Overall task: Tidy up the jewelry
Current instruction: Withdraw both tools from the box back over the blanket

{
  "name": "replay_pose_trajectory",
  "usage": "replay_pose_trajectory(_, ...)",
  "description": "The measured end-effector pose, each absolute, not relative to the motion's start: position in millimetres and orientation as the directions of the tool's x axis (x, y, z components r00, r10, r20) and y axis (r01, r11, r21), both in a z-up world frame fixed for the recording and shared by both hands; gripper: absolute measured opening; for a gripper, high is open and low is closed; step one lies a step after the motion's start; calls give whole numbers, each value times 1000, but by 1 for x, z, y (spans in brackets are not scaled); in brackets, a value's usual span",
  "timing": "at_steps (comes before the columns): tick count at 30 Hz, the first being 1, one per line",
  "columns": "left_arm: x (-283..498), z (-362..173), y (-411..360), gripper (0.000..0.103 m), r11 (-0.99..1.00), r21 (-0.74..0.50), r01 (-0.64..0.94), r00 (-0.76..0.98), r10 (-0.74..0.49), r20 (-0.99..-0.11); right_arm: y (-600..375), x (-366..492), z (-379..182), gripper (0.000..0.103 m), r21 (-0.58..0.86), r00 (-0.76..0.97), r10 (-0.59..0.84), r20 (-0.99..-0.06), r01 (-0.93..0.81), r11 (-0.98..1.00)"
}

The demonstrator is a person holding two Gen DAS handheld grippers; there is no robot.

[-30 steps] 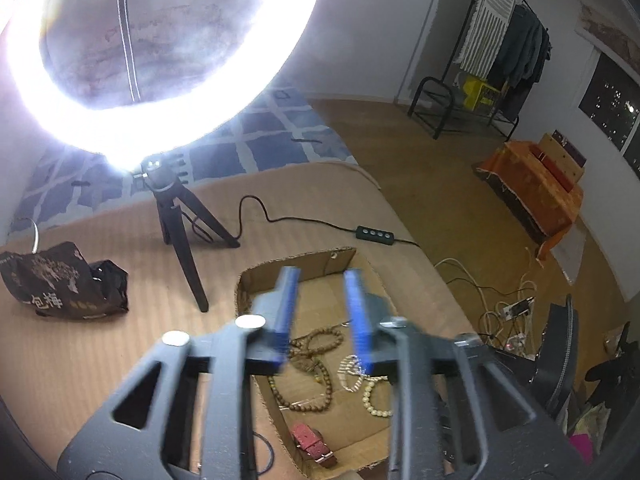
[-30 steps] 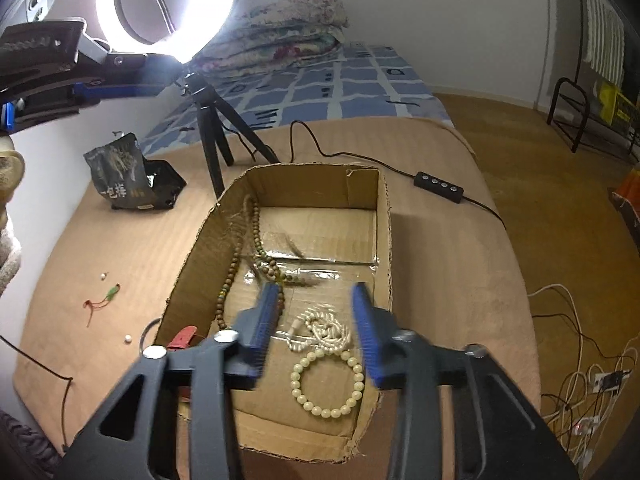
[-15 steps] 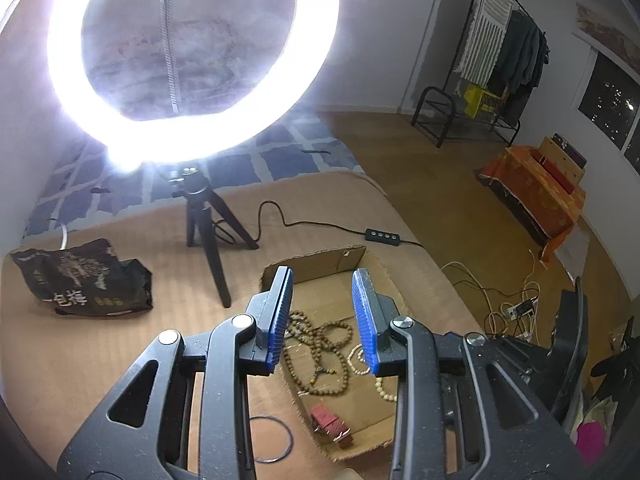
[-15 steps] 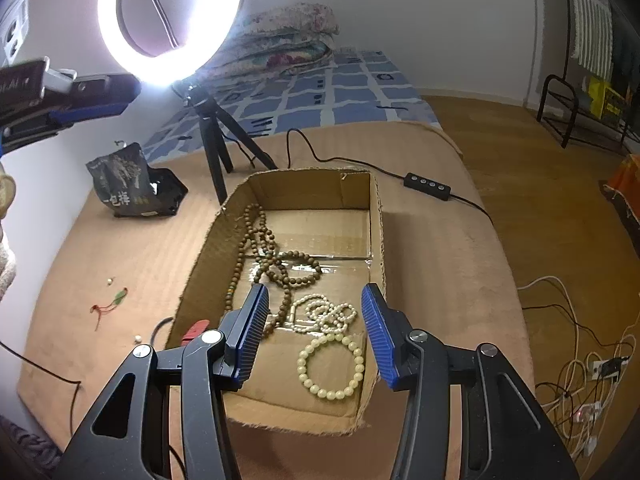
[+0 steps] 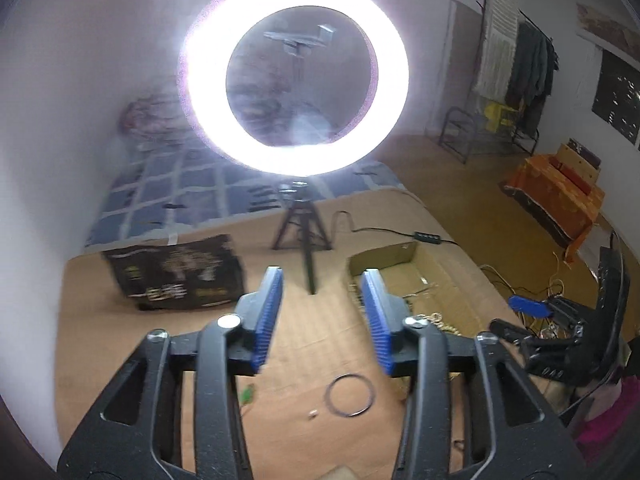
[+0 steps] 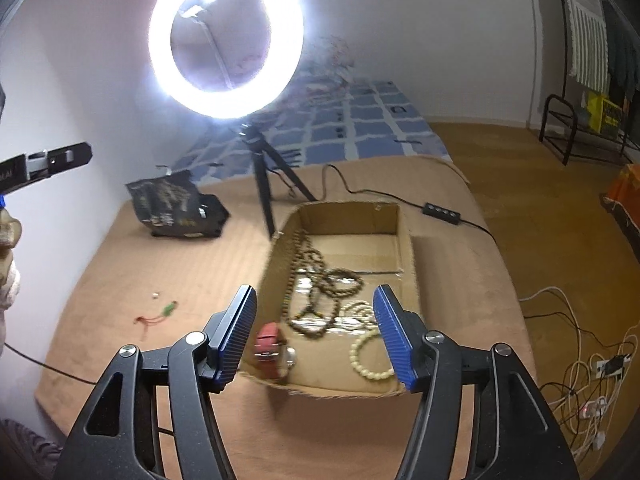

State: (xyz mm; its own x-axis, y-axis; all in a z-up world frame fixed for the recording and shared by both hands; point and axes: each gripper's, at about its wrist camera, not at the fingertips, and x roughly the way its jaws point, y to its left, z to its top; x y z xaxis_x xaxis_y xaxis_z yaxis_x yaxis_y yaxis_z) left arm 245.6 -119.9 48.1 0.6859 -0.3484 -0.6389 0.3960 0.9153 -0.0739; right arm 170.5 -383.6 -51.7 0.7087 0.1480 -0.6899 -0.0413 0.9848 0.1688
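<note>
Above the tan-covered bed (image 6: 168, 264), both tools hang with jaws apart and nothing between them.

Left tool (image 5: 322, 316) hovers over bare cover near a thin dark ring bangle (image 5: 350, 395) and a small green charm (image 5: 249, 394); right tool (image 6: 316, 332) hovers over the near end of the shallow brown cardboard box (image 6: 408, 240) toward the bed's right edge. Inside lie a long brown wooden bead strand (image 6: 320, 284), a cream bead bracelet (image 6: 370, 356) and a red-strapped watch (image 6: 274, 346) in the box's near left corner. A white ring light on a black tripod (image 6: 226, 40) stands behind the box, a black printed foil bag (image 6: 172, 210) to its left.
</note>
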Motion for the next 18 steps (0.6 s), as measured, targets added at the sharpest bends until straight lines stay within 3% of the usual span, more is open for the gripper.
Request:
replay_pose_trajectory(8, 203, 90, -9, 44, 957, -60, 283, 765, -262, -588, -349, 145, -13, 67, 129, 748, 170, -641, -114, 985)
replay_pose_trajectory(18, 144, 141, 88, 44, 977, -50, 205, 817, -199, -542, -314, 119, 36, 67, 122, 778, 225, -587, -190, 974)
